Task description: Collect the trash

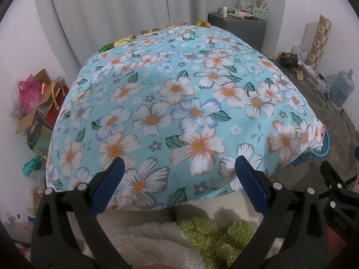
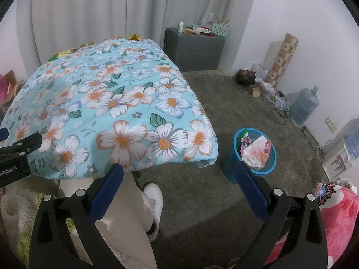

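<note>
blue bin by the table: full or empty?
Full. The blue bin stands upright on the floor with wrappers and crumpled paper heaped up to its rim. How tightly it is packed below cannot be told.

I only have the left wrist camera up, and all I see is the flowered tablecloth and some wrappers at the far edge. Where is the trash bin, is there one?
Observer: Yes. The right wrist view shows a blue bin standing on the floor, just off the near right corner of the flowered cloth.
Operator: Is it empty?
Observer: No, crumpled wrappers and paper already fill it up to the rim.
Operator: Is my right gripper carrying anything?
Observer: No. The right gripper is open with nothing between its fingers, as is the left gripper.
Operator: Anything under the right one?
Observer: A white shoe on the bare floor.
</note>
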A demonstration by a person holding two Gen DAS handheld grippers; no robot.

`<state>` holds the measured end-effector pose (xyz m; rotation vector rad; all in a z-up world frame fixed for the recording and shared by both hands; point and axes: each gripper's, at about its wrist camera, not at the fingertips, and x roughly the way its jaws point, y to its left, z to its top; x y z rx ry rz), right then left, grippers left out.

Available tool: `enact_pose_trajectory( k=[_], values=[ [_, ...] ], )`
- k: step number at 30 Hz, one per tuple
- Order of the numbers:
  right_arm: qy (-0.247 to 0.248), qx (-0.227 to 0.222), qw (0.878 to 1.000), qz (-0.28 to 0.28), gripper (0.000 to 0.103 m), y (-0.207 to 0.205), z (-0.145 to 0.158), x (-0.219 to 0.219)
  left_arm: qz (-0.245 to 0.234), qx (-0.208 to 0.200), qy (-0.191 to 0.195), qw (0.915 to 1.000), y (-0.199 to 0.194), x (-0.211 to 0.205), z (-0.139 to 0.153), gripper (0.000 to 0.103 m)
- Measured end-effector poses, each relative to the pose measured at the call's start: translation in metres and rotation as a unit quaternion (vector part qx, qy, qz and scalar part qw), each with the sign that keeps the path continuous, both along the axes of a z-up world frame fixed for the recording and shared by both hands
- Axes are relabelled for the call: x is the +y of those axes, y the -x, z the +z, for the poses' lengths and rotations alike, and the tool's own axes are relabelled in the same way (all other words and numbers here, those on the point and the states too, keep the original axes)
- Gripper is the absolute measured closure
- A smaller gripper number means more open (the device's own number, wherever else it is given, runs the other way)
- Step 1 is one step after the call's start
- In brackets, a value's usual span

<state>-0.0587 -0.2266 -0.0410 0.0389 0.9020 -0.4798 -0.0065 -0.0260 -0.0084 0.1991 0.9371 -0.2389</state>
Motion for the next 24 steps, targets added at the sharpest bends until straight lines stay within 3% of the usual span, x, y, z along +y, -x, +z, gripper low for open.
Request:
enact_pose_trajectory(
  k=[24],
  values=[
    [-0.001,-0.002,1.000,-0.001,0.006,-0.0008,0.0000,0.0031,0.000,0.001,0.000,1.0000,0.0008,0.0012,0.0003,0.009]
  ],
)
